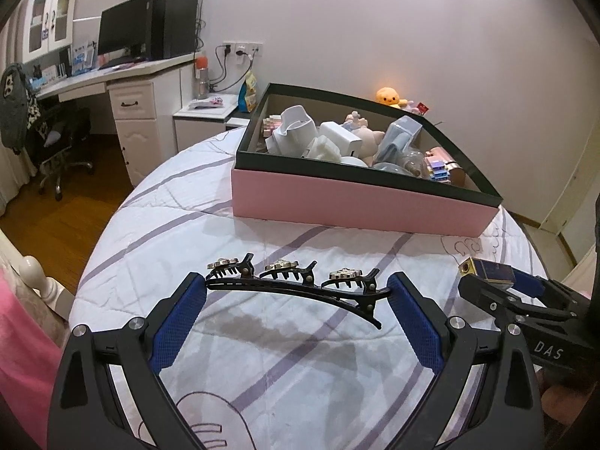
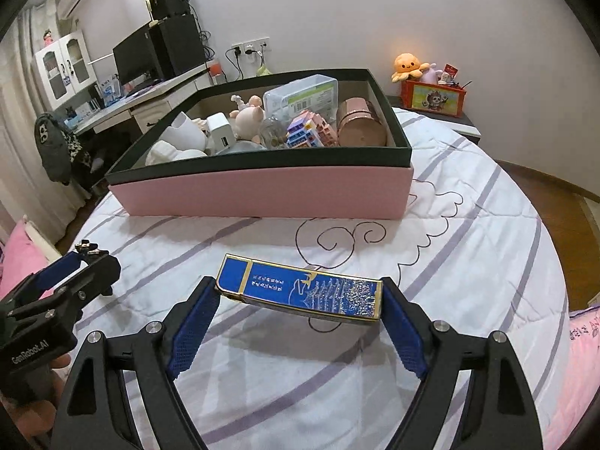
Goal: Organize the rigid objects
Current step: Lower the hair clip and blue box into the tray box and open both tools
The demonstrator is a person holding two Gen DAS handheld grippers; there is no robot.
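Note:
My left gripper (image 1: 298,288) is shut on a long black hair clip (image 1: 296,285) set with three jewelled flowers, held end to end above the bedspread. My right gripper (image 2: 300,296) is shut on a flat blue and gold box (image 2: 300,292), gripped by its two short ends and lifted off the cover. In the left wrist view the right gripper (image 1: 487,281) and the box end (image 1: 487,272) show at the right. In the right wrist view the left gripper (image 2: 80,262) shows at the left. A pink box with a dark rim (image 1: 337,202) (image 2: 262,191) sits beyond both, filled with several small items.
The white bedspread with purple stripes (image 1: 262,356) (image 2: 450,262) lies under both grippers. A desk with a monitor (image 1: 123,33) stands at the far left, beside an office chair (image 1: 56,142). A bedside table with an orange toy box (image 2: 431,97) stands right.

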